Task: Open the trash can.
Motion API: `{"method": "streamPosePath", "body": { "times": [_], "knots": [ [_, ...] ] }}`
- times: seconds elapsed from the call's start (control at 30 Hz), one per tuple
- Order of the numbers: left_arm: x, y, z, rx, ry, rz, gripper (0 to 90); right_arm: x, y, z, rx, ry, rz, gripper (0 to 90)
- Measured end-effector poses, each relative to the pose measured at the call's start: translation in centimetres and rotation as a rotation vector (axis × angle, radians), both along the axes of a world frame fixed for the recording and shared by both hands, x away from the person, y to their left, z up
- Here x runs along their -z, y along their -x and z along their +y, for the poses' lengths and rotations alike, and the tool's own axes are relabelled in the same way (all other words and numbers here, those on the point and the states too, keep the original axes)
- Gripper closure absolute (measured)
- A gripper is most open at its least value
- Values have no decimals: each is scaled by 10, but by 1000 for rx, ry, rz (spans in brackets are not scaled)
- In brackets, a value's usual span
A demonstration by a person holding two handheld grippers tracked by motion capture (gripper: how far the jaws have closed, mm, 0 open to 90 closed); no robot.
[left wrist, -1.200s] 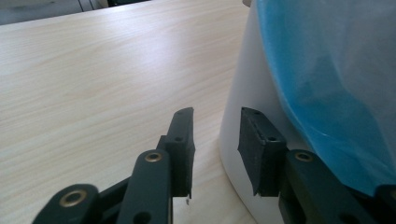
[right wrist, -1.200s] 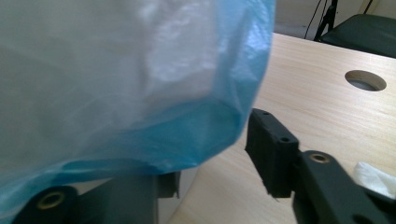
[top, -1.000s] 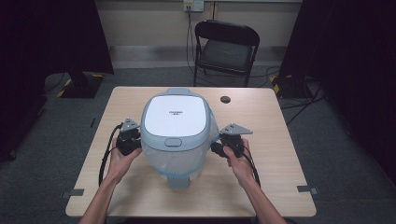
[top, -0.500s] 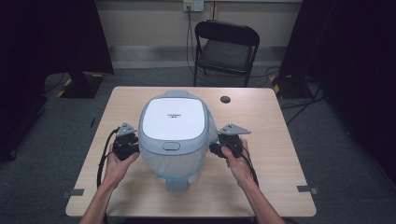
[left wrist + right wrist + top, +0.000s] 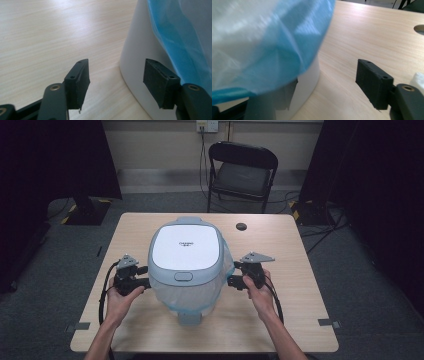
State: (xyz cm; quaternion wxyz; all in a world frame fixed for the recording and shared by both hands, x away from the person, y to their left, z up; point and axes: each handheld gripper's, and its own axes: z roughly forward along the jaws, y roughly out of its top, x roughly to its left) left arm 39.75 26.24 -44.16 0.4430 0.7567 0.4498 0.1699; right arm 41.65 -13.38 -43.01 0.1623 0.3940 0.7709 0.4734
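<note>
So the big white bin (image 5: 186, 265), with a blue bag (image 5: 227, 265) hanging over its rim, sits mid-desk (image 5: 300, 320). Left hand-held gripper (image 5: 142, 276) is just beside its left side, jaws spread after just opening, nothing between them, bare wood in the gap. Right hand-held gripper (image 5: 234, 273) is up against the other side, jaws also just opened wide, the bag draping over one jaw.

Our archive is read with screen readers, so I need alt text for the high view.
A white bin lined with a blue bag stands on a wooden table. A person's hands hold the left gripper and right gripper open beside it. A black chair stands behind.
</note>
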Motion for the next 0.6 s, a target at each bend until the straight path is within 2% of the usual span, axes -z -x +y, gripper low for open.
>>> {"method": "streamPosePath", "body": {
  "times": [0.13, 0.17, 0.2, 0.33, 0.47, 0.6],
  "knots": [
    [2, 13, 7, 28, 23, 5, 345, 5, 1, -10, 7, 18, 26, 291],
    [2, 17, 7, 18, 31, 1, 357, 7, 3, -13, 10, 25, 30, 286],
    [3, 21, 8, 32, 34, 3, 392, 9, 4, -15, 13, 28, 37, 277],
    [6, 37, 8, 70, 61, 1, 406, 17, 9, -24, 27, 44, 62, 271],
    [11, 49, 8, 94, 96, 15, 466, 22, 14, -32, 38, 38, 75, 269],
    [15, 61, 2, 139, 99, 35, 558, 25, 18, -35, 39, 47, 76, 269]
  ]
}}
